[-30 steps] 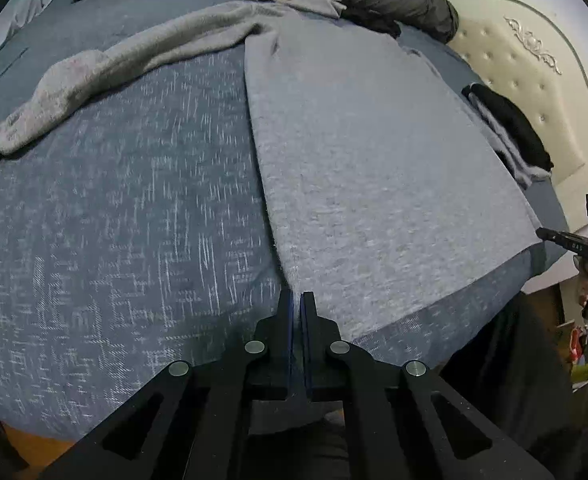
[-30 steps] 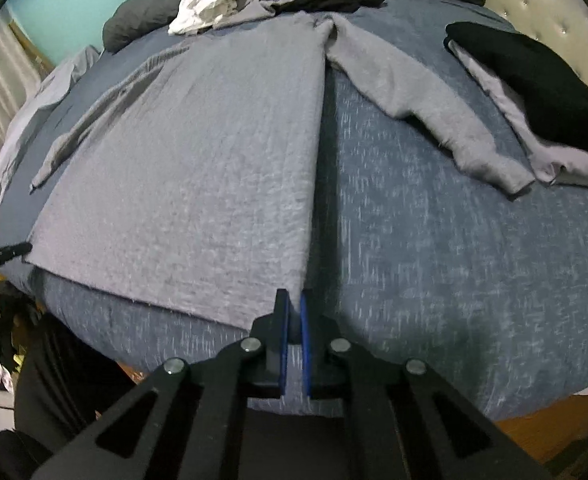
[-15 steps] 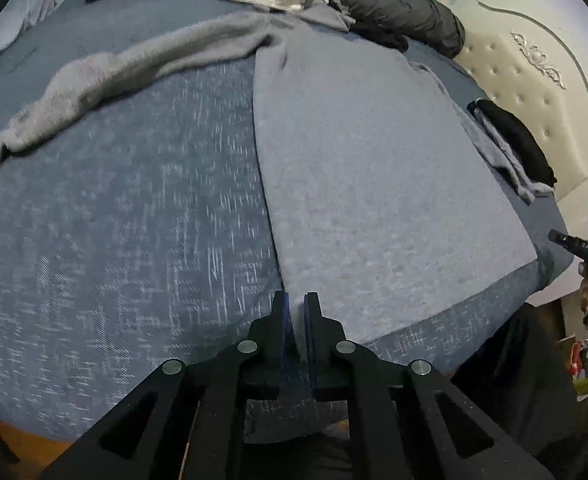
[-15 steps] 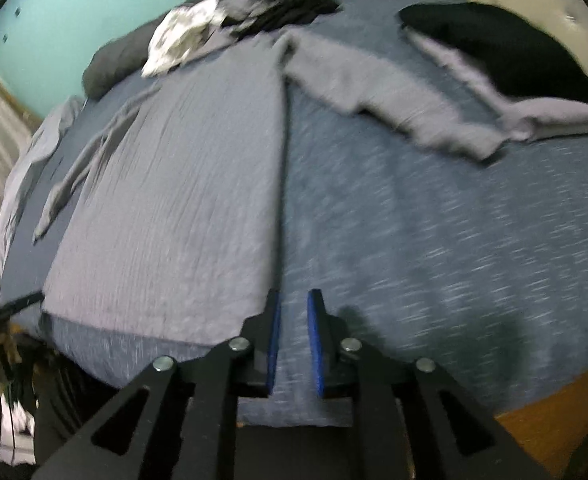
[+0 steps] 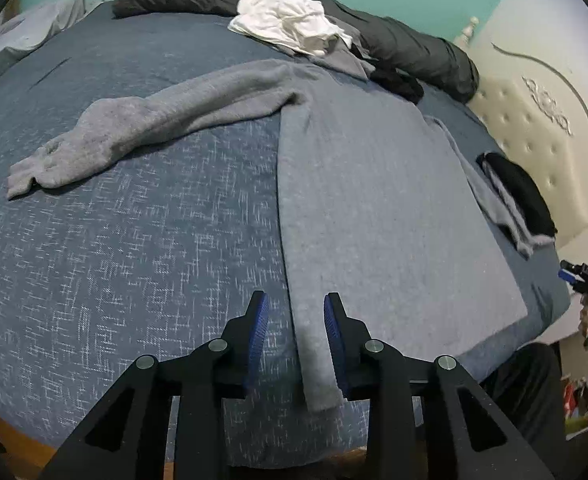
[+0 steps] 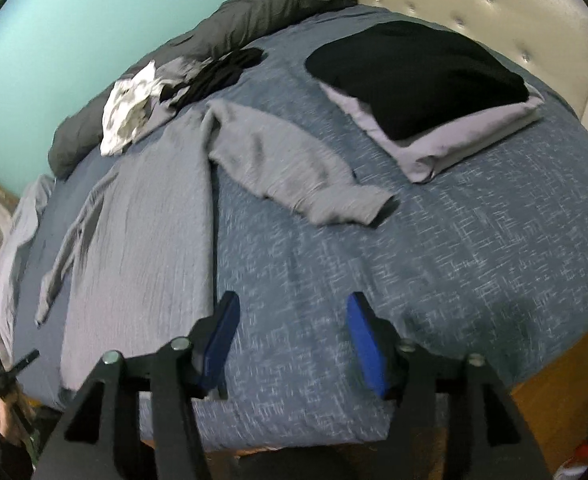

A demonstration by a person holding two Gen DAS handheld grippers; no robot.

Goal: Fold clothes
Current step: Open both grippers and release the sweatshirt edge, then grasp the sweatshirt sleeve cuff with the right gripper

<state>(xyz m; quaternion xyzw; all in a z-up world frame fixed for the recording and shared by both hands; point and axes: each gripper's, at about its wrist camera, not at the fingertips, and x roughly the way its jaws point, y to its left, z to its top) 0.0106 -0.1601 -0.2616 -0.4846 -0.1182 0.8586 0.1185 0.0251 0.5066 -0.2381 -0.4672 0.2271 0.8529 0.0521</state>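
A grey sweater (image 5: 374, 208) lies flat on the blue bedspread (image 5: 134, 260), one sleeve (image 5: 154, 120) stretched out to the left. My left gripper (image 5: 296, 298) hovers over the hem's near corner. Its jaws are opening, and the corner lies loose between them with the pads off it. In the right wrist view the sweater (image 6: 146, 220) lies to the left, its other sleeve (image 6: 286, 168) bent across the bed. My right gripper (image 6: 294, 298) is right of the hem edge, jaws opening, only bedspread (image 6: 414, 260) between them. That gripper (image 5: 570, 274) also shows at the left wrist view's right edge, in a hand.
A folded black garment (image 6: 414, 68) rests on a folded light grey one (image 6: 454, 144) near the padded headboard (image 5: 534, 128). A crumpled white garment (image 5: 290, 20) and a dark grey duvet (image 5: 414, 48) lie along the far side. The bed's wooden edge (image 6: 554, 400) is close below.
Both grippers went from shut to open and rose a little. The hem corners dropped out of them. The right gripper slid to the right, off the sweater's edge.
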